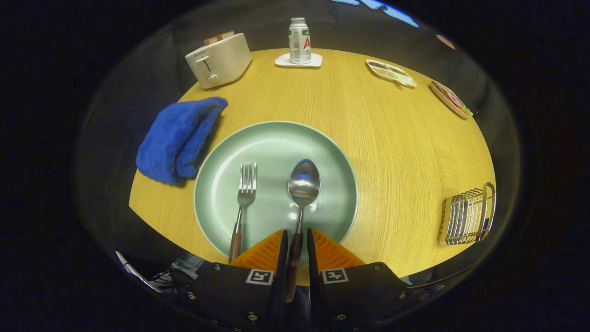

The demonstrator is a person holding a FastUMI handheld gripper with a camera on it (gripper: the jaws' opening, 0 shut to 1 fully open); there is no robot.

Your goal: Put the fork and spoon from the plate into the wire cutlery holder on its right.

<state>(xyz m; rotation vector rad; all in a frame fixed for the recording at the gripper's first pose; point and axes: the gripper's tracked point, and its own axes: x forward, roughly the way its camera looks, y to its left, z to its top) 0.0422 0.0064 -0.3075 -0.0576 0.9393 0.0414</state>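
Note:
A pale green plate (322, 152) lies on the wooden table just ahead of my fingers. On it lie a fork (245, 193) at the left and a spoon (303, 184) at the right, both with dark handles pointing toward me. My gripper (297, 232) is open by a narrow gap, with the spoon's handle running between its two fingers. The handle lies near the left finger, and a slit shows between it and the right finger. The wire cutlery holder (466, 216) stands to the right of the plate near the table's edge.
A blue towel (177, 138) lies bunched against the plate's left rim. At the far side stand a cream toaster (220, 59), a bottle (299, 40) on a white coaster, and two small snack dishes (392, 73). Bare wood spans between the plate and the holder.

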